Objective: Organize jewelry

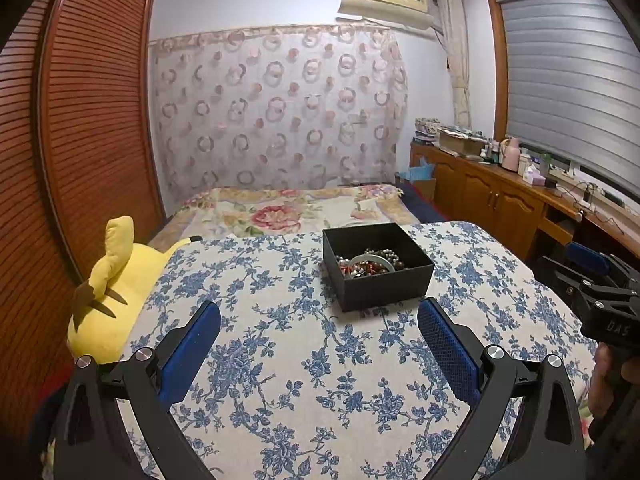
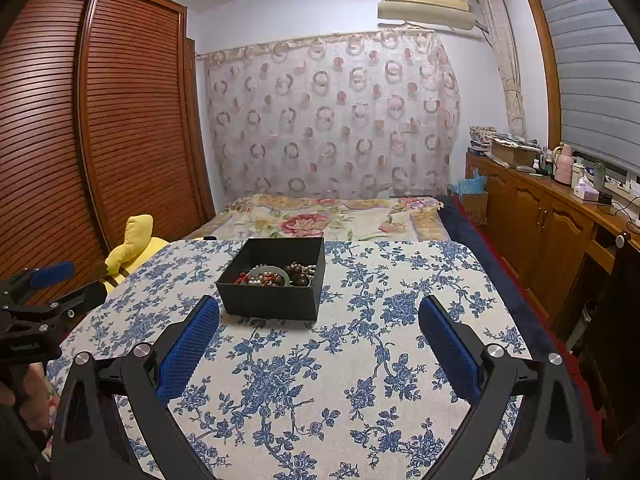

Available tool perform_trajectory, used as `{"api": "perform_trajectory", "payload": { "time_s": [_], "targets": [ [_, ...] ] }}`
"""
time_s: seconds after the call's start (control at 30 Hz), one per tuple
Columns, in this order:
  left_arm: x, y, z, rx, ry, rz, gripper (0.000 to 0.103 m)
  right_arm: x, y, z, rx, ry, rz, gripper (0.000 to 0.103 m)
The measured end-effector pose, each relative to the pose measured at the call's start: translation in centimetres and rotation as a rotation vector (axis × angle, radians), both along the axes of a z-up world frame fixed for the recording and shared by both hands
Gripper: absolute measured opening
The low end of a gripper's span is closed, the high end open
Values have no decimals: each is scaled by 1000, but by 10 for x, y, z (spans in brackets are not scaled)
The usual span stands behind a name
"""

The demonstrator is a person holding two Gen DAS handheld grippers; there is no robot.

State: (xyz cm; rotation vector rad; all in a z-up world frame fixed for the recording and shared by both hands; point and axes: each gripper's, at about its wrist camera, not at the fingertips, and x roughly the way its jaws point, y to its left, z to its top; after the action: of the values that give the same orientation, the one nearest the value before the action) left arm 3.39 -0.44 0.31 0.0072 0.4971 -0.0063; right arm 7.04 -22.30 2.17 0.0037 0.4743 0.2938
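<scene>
The left gripper [image 1: 319,312] hovers over the blue-flowered tablecloth [image 1: 304,380] with its jaws spread wide and empty; the black jewelry box [image 1: 376,266] sits just beyond the fingertips, nearer the right finger. The right gripper [image 2: 319,311] is likewise wide open and empty, the same box [image 2: 276,276] lying ahead toward its left finger. Inside the box lie a pale green bangle [image 2: 269,271], pearl strands and dark wooden beads [image 2: 298,274], tangled together.

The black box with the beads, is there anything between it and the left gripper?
No. In the left wrist view, only bare blue-flowered tablecloth lies between the open left gripper and the black box. The right wrist view shows the same bare stretch.
</scene>
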Motion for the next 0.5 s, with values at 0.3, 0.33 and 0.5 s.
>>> {"api": "perform_trajectory", "payload": {
  "time_s": [0.3,0.33,0.5],
  "targets": [
    [-2,0,1,0,0,-1,95,-1,2,0,-1,-1,2,101],
    [-2,0,1,0,0,-1,95,-1,2,-1,-1,-1,3,101],
    [-2,-1,2,0,1,0,95,-1,2,0,-1,-1,1,101]
  ]
}}
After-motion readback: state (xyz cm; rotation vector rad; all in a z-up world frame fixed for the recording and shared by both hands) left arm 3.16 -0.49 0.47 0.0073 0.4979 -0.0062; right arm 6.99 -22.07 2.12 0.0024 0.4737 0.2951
